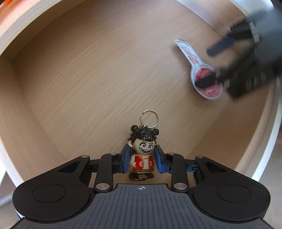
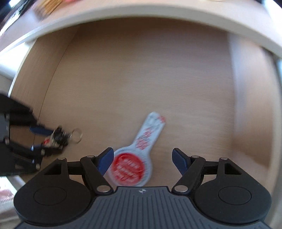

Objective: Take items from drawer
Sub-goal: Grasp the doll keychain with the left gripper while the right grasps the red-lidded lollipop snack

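The open wooden drawer [image 1: 88,61] holds two items. A small doll keychain [image 1: 143,155] with black hair, a red vest and a metal ring stands between the blue fingers [image 1: 125,159] of my left gripper [image 1: 142,159], which is shut on its body. A flat white paddle-shaped item [image 2: 139,155] with a red round end lies on the drawer floor [image 2: 158,79]. My right gripper [image 2: 142,159] is open over it, the fingers either side of the red disc. In the left wrist view the right gripper [image 1: 214,64] is blurred above the paddle item [image 1: 193,58]. The right wrist view shows the left gripper [image 2: 40,139] blurred around the keychain [image 2: 58,137].
The drawer's pale front and side walls [image 1: 12,33] enclose both grippers. The tabletop edge [image 2: 158,15] overhangs the drawer's far end, with blurred objects [image 2: 44,8] on it. The bare drawer floor stretches across the middle and far left.
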{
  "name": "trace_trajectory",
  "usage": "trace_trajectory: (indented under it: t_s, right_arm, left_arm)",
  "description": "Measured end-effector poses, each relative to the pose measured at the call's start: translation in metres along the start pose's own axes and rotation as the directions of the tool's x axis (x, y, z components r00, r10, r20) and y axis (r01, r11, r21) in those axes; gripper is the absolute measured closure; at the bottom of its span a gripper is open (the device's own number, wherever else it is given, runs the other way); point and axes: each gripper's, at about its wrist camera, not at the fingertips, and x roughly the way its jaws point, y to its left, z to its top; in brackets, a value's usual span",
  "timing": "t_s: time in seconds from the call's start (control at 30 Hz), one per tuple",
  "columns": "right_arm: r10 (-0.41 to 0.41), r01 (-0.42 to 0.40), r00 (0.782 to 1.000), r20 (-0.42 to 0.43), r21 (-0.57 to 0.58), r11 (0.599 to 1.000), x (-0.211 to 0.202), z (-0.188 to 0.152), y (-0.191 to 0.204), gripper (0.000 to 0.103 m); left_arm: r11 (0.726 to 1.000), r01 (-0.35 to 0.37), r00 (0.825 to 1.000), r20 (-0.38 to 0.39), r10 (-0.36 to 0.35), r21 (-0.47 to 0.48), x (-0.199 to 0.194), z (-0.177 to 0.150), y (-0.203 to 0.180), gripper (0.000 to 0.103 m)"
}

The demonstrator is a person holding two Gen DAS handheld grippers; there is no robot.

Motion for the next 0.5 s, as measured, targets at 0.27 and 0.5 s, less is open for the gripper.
trace_trajectory:
  t_s: [0.27, 0.5]
  right_arm:
    - [-0.041, 0.036, 0.992, -0.118, -0.049, 0.998, 0.023, 0.013, 0.013, 0.021]
    - [-0.099, 0.072, 0.987, -0.130, -0.196, 0.978, 0.028, 0.013, 0.042, 0.021]
  left_arm:
    - [0.995, -0.038, 0.999, -0.008, 0.038, -0.095, -0.001, 0.002, -0.001, 0.070]
    - [0.989, -0.030, 0.999, 0.027, 0.035, -0.143, -0.006, -0.005, 0.004, 0.070]
